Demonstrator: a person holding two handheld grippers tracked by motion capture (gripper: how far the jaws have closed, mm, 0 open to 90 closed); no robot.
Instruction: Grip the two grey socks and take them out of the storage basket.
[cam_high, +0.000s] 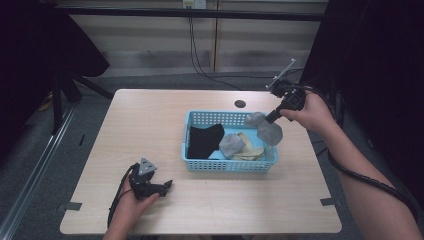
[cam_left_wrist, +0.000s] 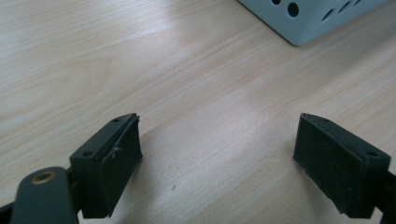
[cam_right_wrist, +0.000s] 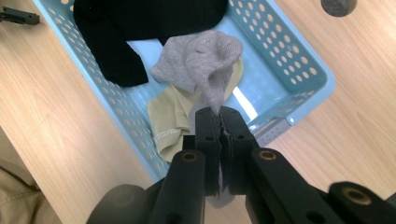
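Right gripper view: right tongs (cam_right_wrist: 219, 122) clamped on grey sock (cam_right_wrist: 205, 60), left tongs (cam_left_wrist: 217, 154) agape, no legible writing.

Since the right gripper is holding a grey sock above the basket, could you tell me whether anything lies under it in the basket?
Yes. Under the held grey sock the blue basket already holds a yellowish sock, with a black sock alongside it.

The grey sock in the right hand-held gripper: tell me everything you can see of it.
The grey sock is soft knit fabric, crumpled and folded on itself. The right hand-held gripper pinches one end between shut jaws, and the rest hangs bunched over the blue basket, above a yellowish sock. Whether it touches that sock is unclear.
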